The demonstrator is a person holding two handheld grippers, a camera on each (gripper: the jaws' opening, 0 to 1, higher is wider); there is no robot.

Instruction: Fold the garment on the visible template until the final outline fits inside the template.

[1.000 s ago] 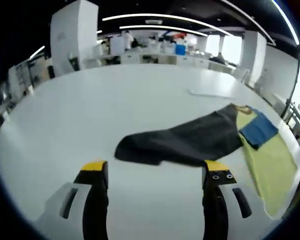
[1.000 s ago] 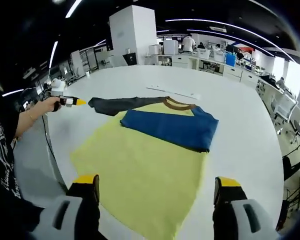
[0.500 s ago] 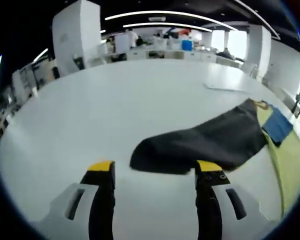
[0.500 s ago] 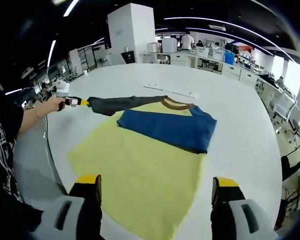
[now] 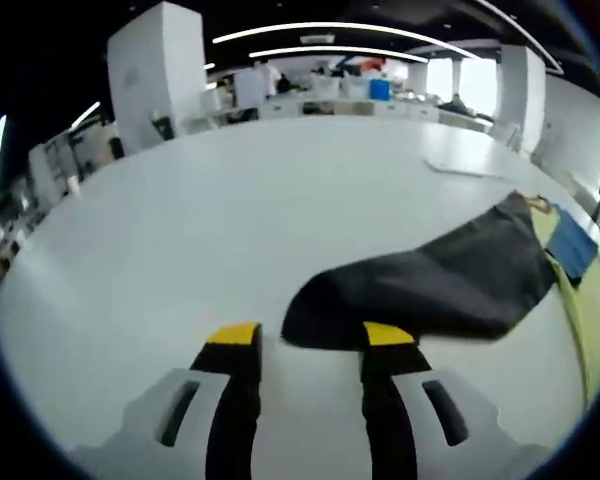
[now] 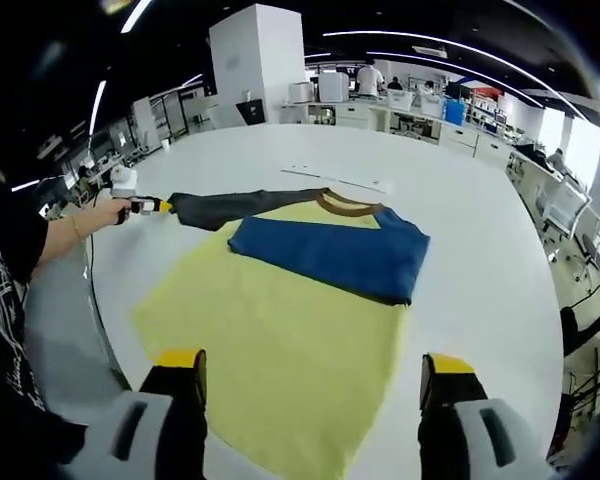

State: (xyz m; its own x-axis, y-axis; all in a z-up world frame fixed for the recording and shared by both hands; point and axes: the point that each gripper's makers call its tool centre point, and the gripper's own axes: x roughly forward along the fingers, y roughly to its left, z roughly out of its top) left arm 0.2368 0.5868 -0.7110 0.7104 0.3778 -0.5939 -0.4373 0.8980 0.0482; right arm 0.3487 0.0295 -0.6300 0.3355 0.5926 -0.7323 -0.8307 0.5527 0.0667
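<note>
Left gripper view: my left gripper (image 5: 303,335) stands with its yellow-tipped jaws narrowed but apart, low over the white table (image 5: 180,220), the cuff end of the dark sleeve (image 5: 420,290) lying just ahead of the tips and part way between them. I cannot tell whether the jaws touch the cloth; nothing is clamped as seen. In the right gripper view the same left gripper (image 6: 145,205) sits at the sleeve's far tip, held in a hand (image 6: 108,210), and my right gripper (image 6: 310,366) hangs with jaws wide, holding nothing, above the near edge of the shirt (image 6: 280,340). The shirt lies flat on the table: a yellow body spread toward me, a blue sleeve (image 6: 330,255) already folded across the chest, a brown collar (image 6: 345,205) at the far end, and the dark sleeve stretched straight out to one side. I can make out no template outline under the cloth. Judgement: the step in hand is taking the dark cuff to fold that sleeve in over the body. To do it well I would slide the lower jaw under the cuff edge, close on one layer of the cuff alone, lift only enough to clear the table, and carry it across so the sleeve lies flat beside the blue one without dragging the body out of place. The long yellow body remains to be folded.
</note>
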